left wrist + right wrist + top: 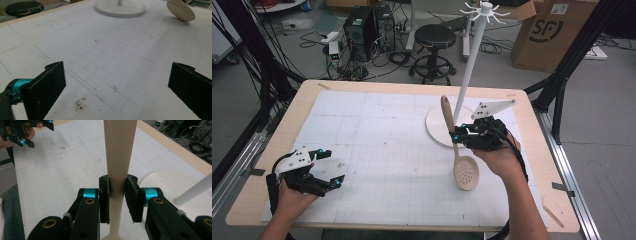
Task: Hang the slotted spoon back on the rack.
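Observation:
A cream slotted spoon (458,152) hangs above the white mat with its handle up and its perforated bowl (466,173) down. My right gripper (457,135) is shut on the handle, and in the right gripper view the two black pads (132,195) press the spoon handle (120,157) from both sides. A white rack (472,55) with hooks at its top rises from a round base (437,125) just behind the spoon. My left gripper (331,167) rests open at the table's near left, and in the left gripper view its jaws stand wide apart over the bare mat.
The white gridded mat (377,150) covers the wooden table (277,150). On the floor behind stand a black stool (434,47), computer cases (367,30) with cables and a cardboard box (547,35). Black frame posts flank both table sides.

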